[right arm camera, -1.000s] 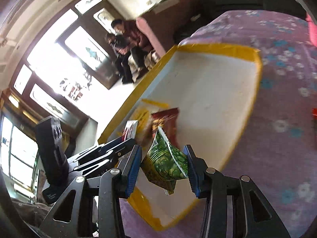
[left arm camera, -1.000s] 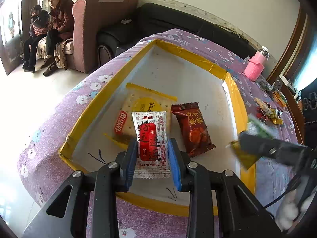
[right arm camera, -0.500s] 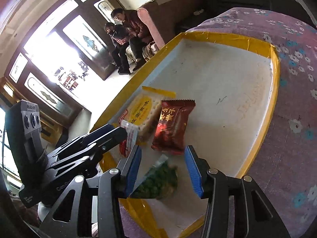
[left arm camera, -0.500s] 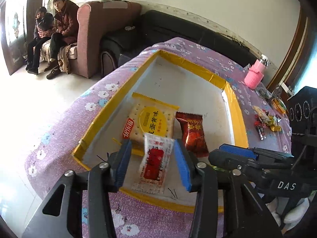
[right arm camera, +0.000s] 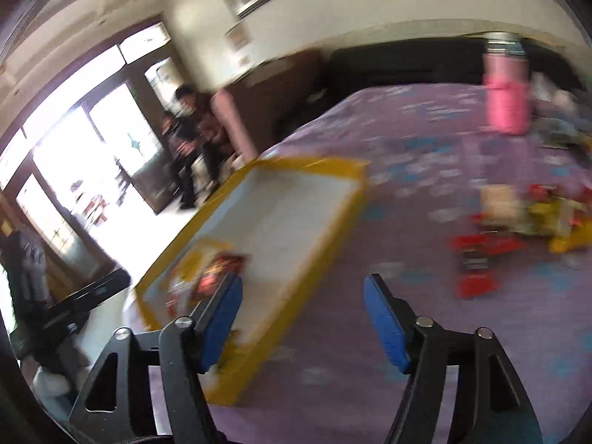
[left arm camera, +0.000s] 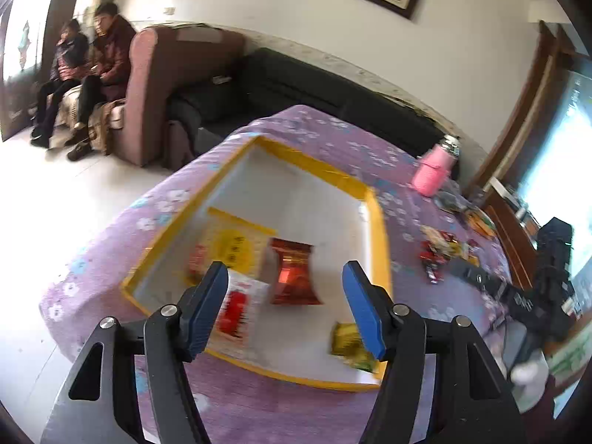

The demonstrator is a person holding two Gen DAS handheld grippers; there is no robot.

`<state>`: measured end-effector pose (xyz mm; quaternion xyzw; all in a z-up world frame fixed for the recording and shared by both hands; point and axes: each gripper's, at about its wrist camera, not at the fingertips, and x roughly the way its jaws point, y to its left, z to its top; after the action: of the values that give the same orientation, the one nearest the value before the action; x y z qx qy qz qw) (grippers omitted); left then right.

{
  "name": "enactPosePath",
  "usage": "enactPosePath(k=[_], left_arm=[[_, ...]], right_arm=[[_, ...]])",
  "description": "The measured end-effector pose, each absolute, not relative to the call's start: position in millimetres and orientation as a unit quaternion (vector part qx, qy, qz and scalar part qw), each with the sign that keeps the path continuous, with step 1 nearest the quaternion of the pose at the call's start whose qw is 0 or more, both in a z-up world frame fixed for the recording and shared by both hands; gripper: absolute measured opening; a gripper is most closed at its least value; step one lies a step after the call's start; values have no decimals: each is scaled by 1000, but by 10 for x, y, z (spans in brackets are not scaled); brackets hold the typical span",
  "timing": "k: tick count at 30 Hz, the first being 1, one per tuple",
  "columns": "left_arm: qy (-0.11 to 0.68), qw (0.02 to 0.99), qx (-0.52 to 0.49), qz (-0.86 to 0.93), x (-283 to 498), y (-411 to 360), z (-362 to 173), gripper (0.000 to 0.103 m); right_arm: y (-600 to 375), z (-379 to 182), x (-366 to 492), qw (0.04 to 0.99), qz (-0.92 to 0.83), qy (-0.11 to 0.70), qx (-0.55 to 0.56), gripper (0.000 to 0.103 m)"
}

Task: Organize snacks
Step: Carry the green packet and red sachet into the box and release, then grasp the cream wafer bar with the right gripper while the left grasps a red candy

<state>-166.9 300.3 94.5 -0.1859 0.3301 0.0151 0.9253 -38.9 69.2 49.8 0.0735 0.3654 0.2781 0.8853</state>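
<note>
The left gripper (left arm camera: 285, 307) is hanging over the near edge of the yellow-rimmed tray (left arm camera: 379, 222), jaws spread and holding nothing; the right gripper (right arm camera: 303, 318) is gaping too — empty; four snacks are lying in the tray — cracker pack (left arm camera: 236, 244), red packet (left arm camera: 294, 277), white packet (left arm camera: 236, 310), green packet (left arm camera: 347, 344); more snacks (right arm camera: 525, 218) are sitting on the purple cloth (right arm camera: 407, 140).

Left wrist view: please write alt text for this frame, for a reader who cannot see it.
The open, empty left gripper hangs above a yellow-rimmed white tray on a purple floral tablecloth. In the tray lie a yellow cracker pack, a dark red packet, a white-and-red packet and a green-yellow packet. More loose snacks and a pink bottle sit to the right.
</note>
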Motion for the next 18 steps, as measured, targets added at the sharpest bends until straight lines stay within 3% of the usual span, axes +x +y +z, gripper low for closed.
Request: enactPosePath(k=[4, 9, 18], left_arm=[[336, 926, -172, -15, -1642, 2792, 987, 72], [355, 919, -161, -59, -1524, 2452, 948, 72], [385, 910, -116, -104, -1432, 1938, 925, 72]], right_arm=[[-115, 400, -217, 885, 211, 391, 139, 71], [-853, 291, -108, 891, 133, 401, 168, 72], [-606, 95, 244, 883, 140, 422, 153, 72]])
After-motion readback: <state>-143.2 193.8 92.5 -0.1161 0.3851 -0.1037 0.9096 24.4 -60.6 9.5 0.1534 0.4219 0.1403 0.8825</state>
